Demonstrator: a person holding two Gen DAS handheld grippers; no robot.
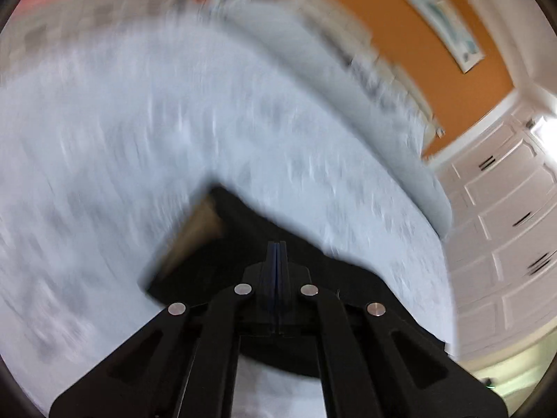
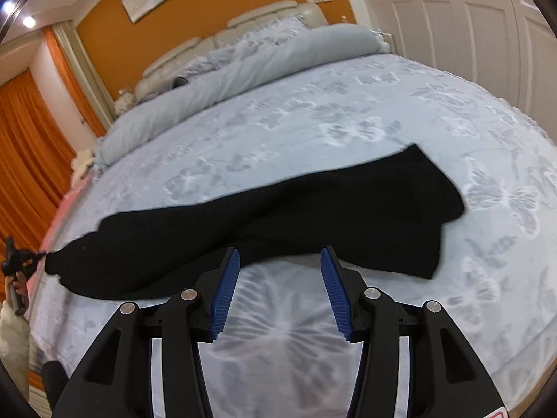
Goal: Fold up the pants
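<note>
While the left gripper (image 1: 277,247) is pinching one end of the black pants (image 2: 278,216) with its fingers pressed together on the cloth, the garment is lying stretched across the bed (image 2: 348,111), close to its near edge. The right gripper (image 2: 280,261) is hovering just short of the pants' near hem, fingers spread and holding nothing. The left view is blurring heavily, so a fast pull is likely dragging the cloth toward the bed's left edge, and the loose, half-doubled far end could be bunching or sliding off unevenly.

Left gripper (image 1: 277,261) clamped (right gripper (image 2: 280,271) agape)
</note>
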